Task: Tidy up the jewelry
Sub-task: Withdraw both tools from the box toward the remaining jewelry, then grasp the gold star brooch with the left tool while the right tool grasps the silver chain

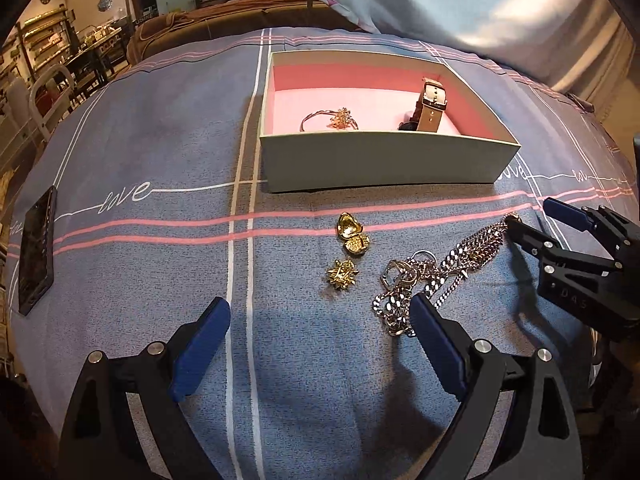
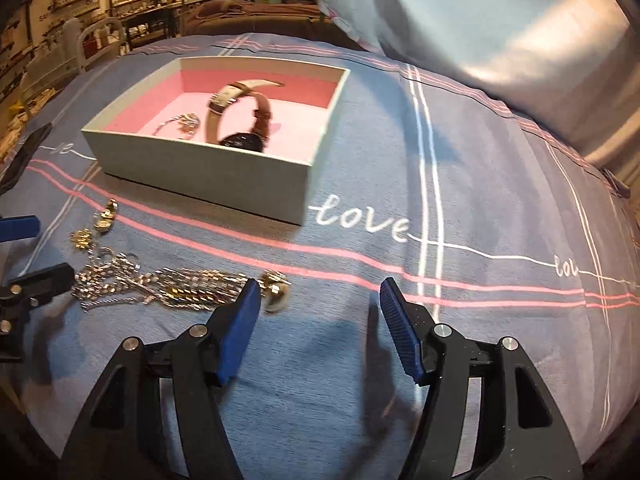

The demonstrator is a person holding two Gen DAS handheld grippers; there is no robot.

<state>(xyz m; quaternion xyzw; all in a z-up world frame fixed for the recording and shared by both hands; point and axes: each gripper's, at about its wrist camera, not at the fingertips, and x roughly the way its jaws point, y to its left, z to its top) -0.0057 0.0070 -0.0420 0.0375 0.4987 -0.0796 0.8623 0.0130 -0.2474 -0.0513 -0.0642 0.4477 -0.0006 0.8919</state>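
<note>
Nearest us, our left gripper (image 1: 320,332) hangs open and empty above the bed (image 1: 140,152), and our right gripper (image 2: 320,312) is open too, holding nothing. We judge the task partly done: a watch (image 1: 430,106) and a bracelet (image 1: 330,120) already lie in the box (image 1: 384,164) at the far side, while a chain tangle (image 1: 432,272), a gold locket (image 1: 352,234) and a gold brooch (image 1: 341,274) wait on the cover just beyond our grippers.

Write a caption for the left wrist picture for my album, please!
Open left hand-held gripper hovering over gold charms and chain pile, box behind.
</note>
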